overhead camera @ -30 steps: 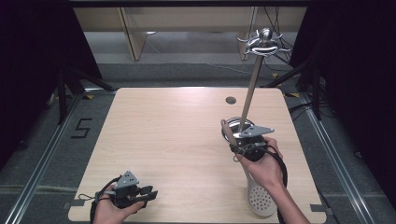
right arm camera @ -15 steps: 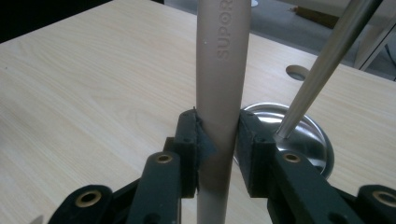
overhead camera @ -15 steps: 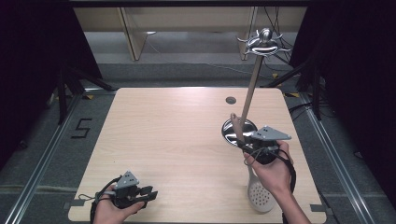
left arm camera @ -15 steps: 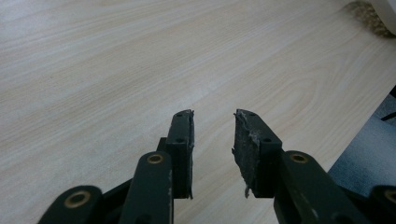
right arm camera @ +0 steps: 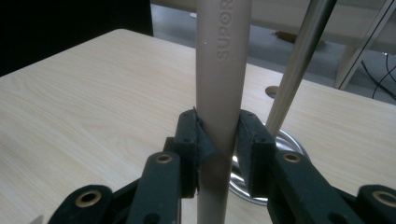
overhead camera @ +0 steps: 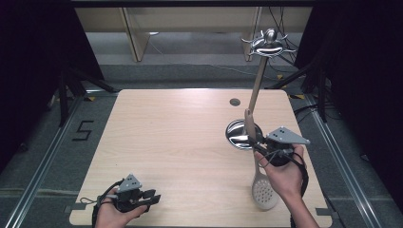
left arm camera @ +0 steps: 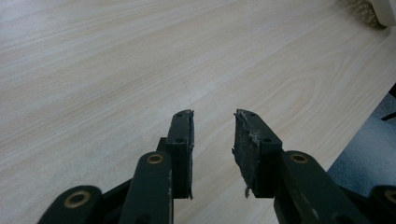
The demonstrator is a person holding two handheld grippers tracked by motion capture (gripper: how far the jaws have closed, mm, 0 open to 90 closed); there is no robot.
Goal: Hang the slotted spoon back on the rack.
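Near the desk's right edge, right claw grips a beige slotted spoon by its handle, beside the hook stand. Hanging looks undone; left claw rests empty, jaws narrowly parted.

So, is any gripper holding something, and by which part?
The right gripper grips the beige slotted plastic skimmer by its handle, well above the slotted head. The left gripper is open and holds nothing.

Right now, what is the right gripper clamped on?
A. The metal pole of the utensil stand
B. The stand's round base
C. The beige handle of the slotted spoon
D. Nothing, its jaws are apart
C: in the right gripper view the right gripper has both jaws pressed against the slotted spoon handle, with the stand's metal pole standing free behind.
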